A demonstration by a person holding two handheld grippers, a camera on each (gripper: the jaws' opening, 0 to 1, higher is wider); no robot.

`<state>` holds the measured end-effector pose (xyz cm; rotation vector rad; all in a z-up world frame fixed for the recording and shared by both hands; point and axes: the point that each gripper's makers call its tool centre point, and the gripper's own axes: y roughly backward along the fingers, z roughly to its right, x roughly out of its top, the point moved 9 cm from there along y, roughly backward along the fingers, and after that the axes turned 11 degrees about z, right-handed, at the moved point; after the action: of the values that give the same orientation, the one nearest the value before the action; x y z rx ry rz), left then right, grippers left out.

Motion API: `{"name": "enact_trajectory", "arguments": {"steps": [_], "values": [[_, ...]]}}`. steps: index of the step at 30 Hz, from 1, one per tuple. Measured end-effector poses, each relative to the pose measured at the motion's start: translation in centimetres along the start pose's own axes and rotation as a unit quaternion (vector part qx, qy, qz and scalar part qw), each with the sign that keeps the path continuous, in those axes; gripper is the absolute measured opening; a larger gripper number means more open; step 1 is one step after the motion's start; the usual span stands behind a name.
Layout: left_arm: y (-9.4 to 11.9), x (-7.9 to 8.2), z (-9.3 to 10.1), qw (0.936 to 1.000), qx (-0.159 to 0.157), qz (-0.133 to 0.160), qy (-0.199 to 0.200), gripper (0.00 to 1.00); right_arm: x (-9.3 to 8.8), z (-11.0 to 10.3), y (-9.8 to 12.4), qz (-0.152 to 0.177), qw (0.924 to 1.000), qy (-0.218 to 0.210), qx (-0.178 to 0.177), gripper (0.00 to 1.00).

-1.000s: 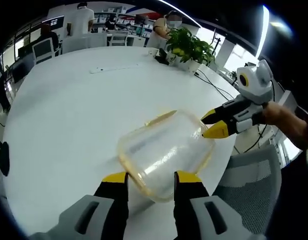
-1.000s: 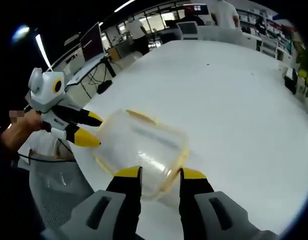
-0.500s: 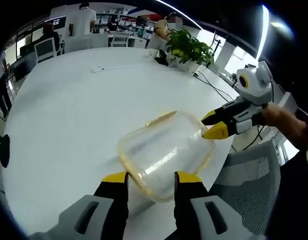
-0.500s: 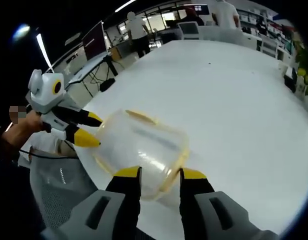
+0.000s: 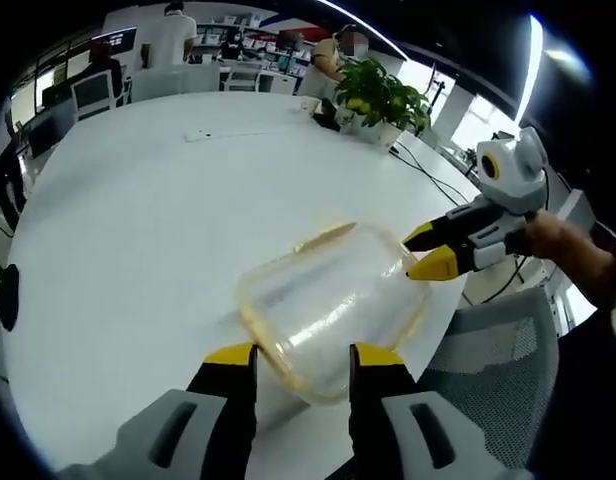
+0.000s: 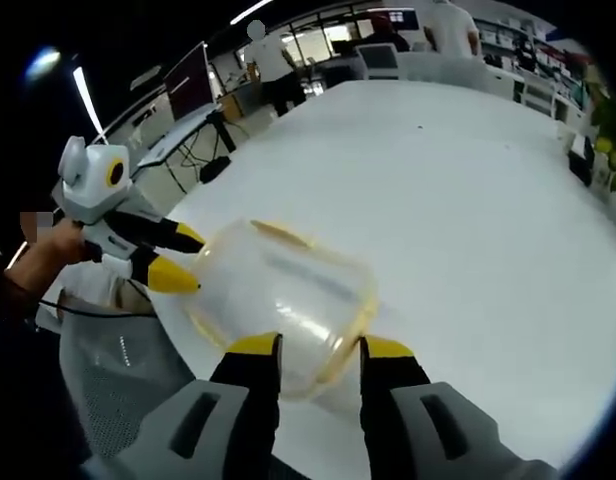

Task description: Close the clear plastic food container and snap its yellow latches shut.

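Observation:
The clear plastic food container (image 5: 328, 300) lies tilted near the white table's edge, with a yellowish seal rim and a pale yellow latch (image 5: 323, 237) along its far side. My left gripper (image 5: 303, 357) straddles the container's near end, its jaws pressed against both sides. The right gripper (image 5: 428, 250) reaches in from the right, its yellow tips at the container's right corner. In the right gripper view the container (image 6: 283, 300) sits between my right gripper's (image 6: 320, 347) jaws. The left gripper (image 6: 178, 255) meets its left end there, and the latch (image 6: 278, 232) shows on top.
The white table (image 5: 138, 220) stretches away behind the container. A potted plant (image 5: 380, 92) and cables (image 5: 428, 170) sit at its far right. A grey mesh chair (image 5: 508, 360) stands just past the table edge. People and desks fill the background.

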<state>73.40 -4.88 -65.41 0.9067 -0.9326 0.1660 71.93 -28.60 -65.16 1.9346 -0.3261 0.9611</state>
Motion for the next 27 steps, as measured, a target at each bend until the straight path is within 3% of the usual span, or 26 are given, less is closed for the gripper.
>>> {"name": "enact_trajectory", "arguments": {"steps": [7, 16, 27], "values": [[0.2, 0.3, -0.2, 0.9998, -0.008, -0.006, -0.018, 0.28, 0.6, 0.1, 0.2, -0.008, 0.9991, 0.04, 0.014, 0.27], [0.7, 2.3, 0.5, 0.9984, -0.031, 0.001, -0.047, 0.3, 2.4, -0.7, 0.6, 0.012, 0.9943, 0.094, 0.048, 0.28], [-0.2, 3.4, 1.9, 0.9917, -0.075, -0.006, -0.105, 0.3, 3.7, -1.6, -0.3, 0.026, 0.9851, 0.138, 0.098, 0.23]]}}
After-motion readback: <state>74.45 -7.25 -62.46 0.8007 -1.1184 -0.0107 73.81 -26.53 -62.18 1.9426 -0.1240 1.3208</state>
